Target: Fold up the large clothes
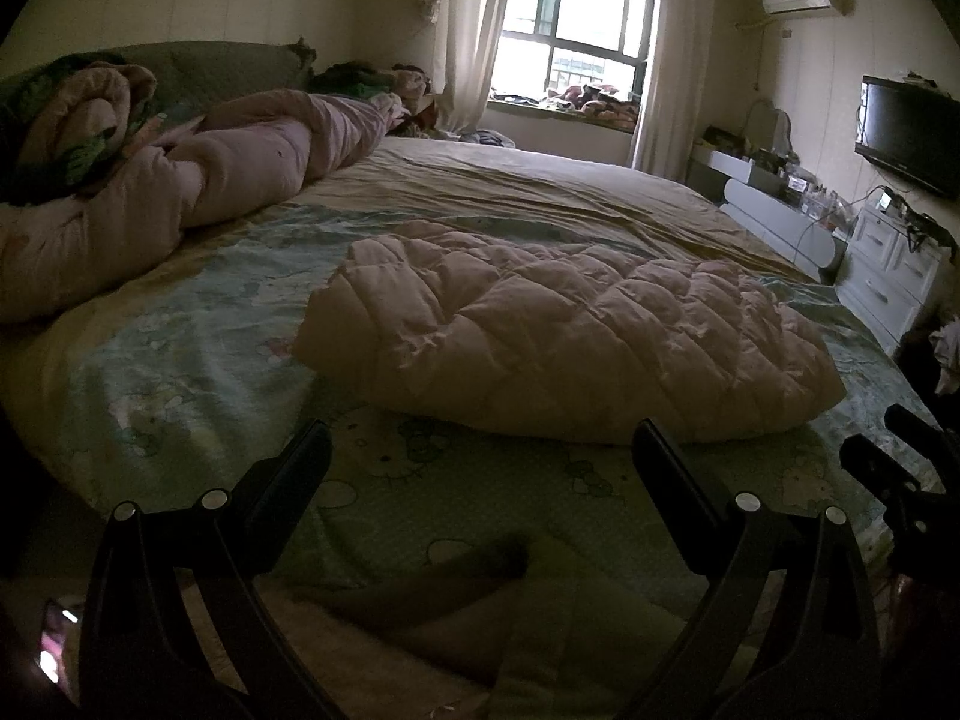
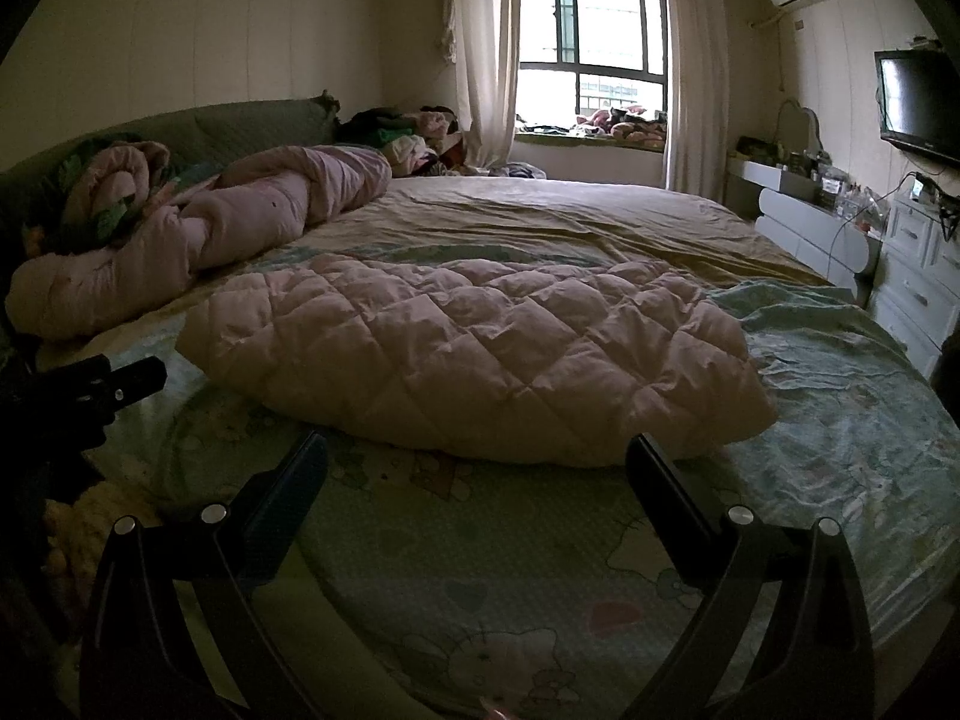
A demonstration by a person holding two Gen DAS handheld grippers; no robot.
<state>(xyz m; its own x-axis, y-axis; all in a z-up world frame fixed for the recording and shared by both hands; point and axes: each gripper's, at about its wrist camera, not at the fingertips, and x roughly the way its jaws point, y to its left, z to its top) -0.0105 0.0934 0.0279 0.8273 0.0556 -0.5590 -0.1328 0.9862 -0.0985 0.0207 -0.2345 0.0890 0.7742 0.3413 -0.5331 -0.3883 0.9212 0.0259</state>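
Left hand-held gripper [image 1: 480, 450]: jaws wide, empty, above bed [image 1: 180, 396]. Quilted coat [image 1: 564, 348] mid-bed, just ahead, looks already folded into bundle. Right hand-held gripper [image 2: 477, 462]: jaws wide, empty. Likely final step; next: check, tidy edges.

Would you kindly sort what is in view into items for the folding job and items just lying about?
For the job: quilted pink garment, left gripper, right gripper, bed.
Lying about: rolled pink duvet, clothes pile, television.

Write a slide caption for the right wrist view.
Open right hand-held gripper hovers before a folded pink quilted down coat on a cartoon-print bedsheet.
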